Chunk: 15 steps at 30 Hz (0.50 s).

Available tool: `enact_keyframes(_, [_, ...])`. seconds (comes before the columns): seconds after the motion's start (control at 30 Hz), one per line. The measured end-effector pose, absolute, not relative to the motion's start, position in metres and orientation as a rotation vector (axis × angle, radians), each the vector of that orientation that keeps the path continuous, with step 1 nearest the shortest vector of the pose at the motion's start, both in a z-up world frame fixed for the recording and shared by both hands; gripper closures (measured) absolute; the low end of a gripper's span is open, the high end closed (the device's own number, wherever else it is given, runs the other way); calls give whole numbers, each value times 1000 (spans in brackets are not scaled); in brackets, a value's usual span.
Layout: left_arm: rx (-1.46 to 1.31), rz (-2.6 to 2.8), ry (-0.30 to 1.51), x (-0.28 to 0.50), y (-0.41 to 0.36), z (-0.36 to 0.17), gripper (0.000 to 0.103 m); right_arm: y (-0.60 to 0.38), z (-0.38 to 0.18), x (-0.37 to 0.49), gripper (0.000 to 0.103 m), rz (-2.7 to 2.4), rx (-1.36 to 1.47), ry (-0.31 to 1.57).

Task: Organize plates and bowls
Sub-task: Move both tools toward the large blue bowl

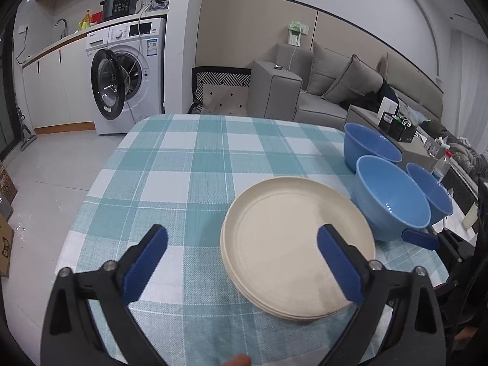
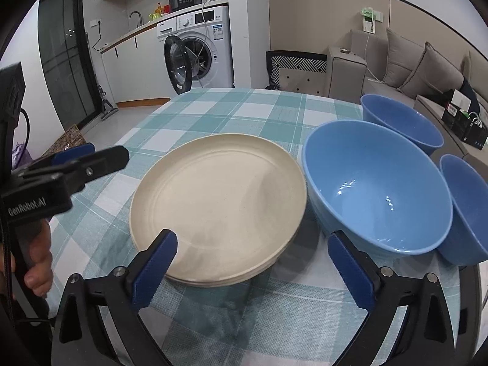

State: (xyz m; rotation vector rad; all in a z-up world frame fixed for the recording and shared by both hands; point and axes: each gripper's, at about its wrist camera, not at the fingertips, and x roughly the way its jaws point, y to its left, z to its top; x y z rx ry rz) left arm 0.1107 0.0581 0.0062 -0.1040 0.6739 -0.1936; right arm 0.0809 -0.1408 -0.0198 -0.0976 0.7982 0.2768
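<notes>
Checked teal-and-white cloth (image 2: 213,113) is spread over the table, and all the crockery is set on its right half. Cream plates (image 2: 218,204) are piled in a low stack near the front edge; the rims of the lower plates are seen under the top one. Just beside the stack, on its right, a large blue bowl (image 2: 378,189) is placed upright and empty. A second blue bowl (image 2: 402,122) is set behind it, toward the sofa, and a third blue bowl (image 2: 466,210) is seen at the right edge, close against the large one; whether they touch cannot be told.

Both tools are held above the front of the table, angled down. The left gripper (image 1: 242,257) is seen with its jaws wide apart and nothing between them, its right finger over the plates. The right gripper (image 2: 253,262) is likewise spread wide and empty, its fingers on either side of the stack's near right edge.
</notes>
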Motion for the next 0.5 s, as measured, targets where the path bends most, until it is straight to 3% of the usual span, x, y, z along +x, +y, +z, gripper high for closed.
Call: enact_keyframes(0.5, [-29,-204,615,88,24,30,0,-205,27,40,1,237,-17,682])
